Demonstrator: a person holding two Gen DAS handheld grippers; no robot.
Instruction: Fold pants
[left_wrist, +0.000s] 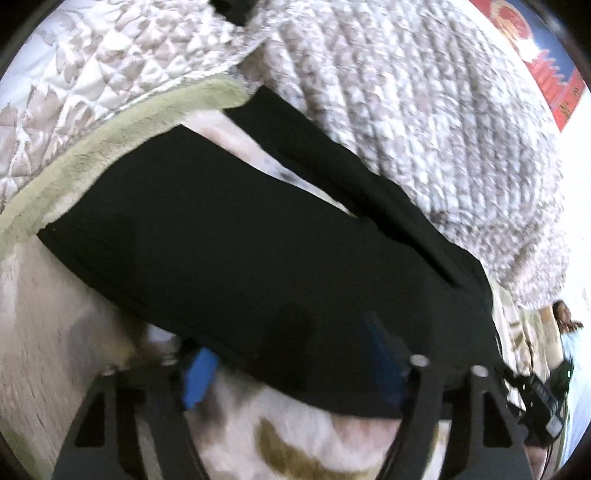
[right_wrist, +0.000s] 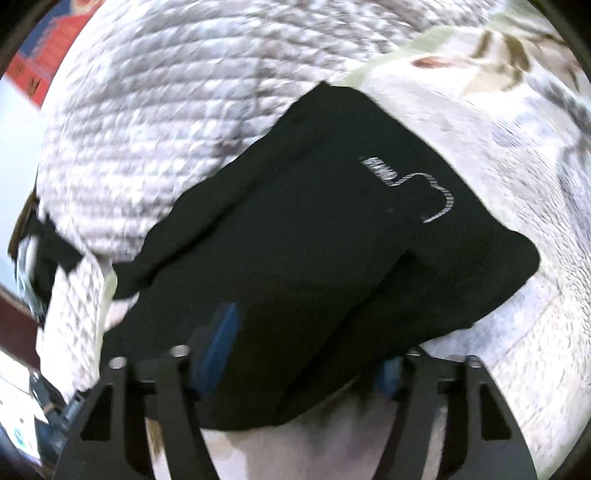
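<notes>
The black pants (left_wrist: 229, 236) lie on a pale patterned blanket (left_wrist: 66, 317), folded into a long band running from lower right to upper left. My left gripper (left_wrist: 291, 365) is open, its blue pads (left_wrist: 199, 376) set either side of the pants' near edge. In the right wrist view the pants (right_wrist: 332, 251) show a silver printed logo (right_wrist: 413, 188). My right gripper (right_wrist: 306, 362) is open, with its blue pads (right_wrist: 221, 339) at either side of the near fold and the cloth lying between them.
A quilted grey-white cover (left_wrist: 424, 122) is bunched behind the pants, also in the right wrist view (right_wrist: 155, 110). A green plush blanket edge (left_wrist: 110, 140) runs at the left. A red wall poster (left_wrist: 546, 74) and a person's figure (left_wrist: 561, 325) are at the right.
</notes>
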